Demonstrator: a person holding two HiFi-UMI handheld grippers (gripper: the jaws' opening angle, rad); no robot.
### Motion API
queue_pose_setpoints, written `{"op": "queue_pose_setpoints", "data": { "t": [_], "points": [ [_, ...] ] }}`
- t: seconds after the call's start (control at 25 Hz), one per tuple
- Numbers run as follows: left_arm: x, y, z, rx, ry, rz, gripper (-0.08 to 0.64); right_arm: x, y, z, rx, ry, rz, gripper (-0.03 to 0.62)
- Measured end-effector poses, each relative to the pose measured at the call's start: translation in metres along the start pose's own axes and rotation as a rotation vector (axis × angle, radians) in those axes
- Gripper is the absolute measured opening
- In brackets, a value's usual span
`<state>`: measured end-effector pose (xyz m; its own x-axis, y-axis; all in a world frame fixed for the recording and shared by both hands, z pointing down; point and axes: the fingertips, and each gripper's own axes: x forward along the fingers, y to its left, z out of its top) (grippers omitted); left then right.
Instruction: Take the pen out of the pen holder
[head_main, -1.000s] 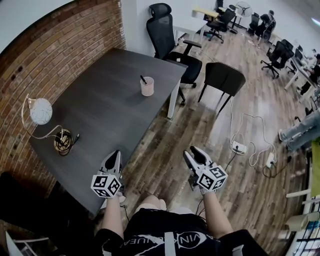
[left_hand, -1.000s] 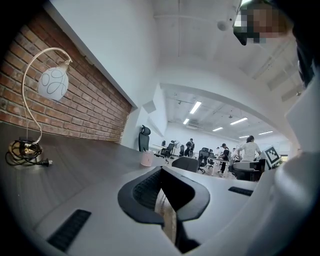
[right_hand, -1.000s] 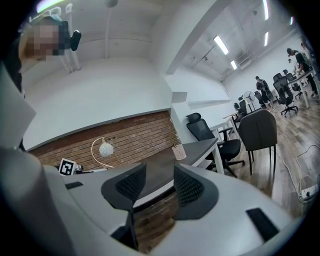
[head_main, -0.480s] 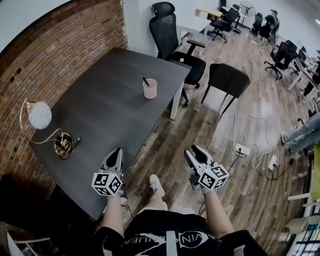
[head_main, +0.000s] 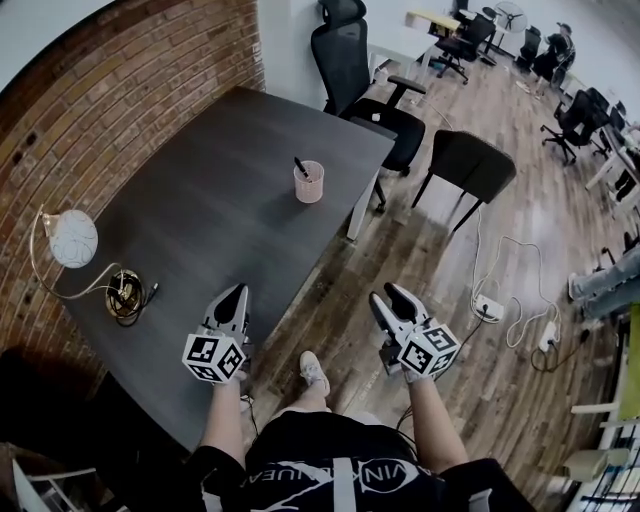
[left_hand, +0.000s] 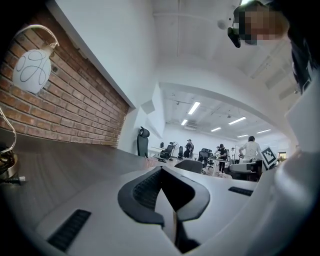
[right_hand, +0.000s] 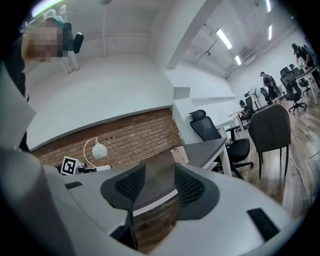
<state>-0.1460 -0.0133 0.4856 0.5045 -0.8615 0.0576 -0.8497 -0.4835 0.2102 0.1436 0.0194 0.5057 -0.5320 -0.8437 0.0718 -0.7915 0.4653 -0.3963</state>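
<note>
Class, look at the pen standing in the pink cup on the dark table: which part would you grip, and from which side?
Probably best: grip the pen by its bare upper end, the only part showing above the rim of the cup. Come from above, since the cup walls block the sides, and lift along the pen's slight lean.

— What sits on the dark table (head_main: 200, 230) by the brick wall (head_main: 120, 90)?
— A round white lamp (head_main: 72, 240), with a coiled cable (head_main: 125, 295) just beside it.
— And past the far end?
— A black office chair (head_main: 350, 70), a dark side chair (head_main: 470, 165), and a white power strip (head_main: 490, 308) on the wooden floor (head_main: 400, 260).
</note>
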Motion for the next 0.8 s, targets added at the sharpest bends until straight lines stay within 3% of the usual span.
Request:
{"op": "queue_pose_setpoints", "data": {
  "t": [0.8],
  "points": [
    [0.106,0.045,-0.004,-0.009,0.055,-0.005,0.012,0.099,-0.06,0.013,0.039,0.051,0.014,0.175]
  ]
}}
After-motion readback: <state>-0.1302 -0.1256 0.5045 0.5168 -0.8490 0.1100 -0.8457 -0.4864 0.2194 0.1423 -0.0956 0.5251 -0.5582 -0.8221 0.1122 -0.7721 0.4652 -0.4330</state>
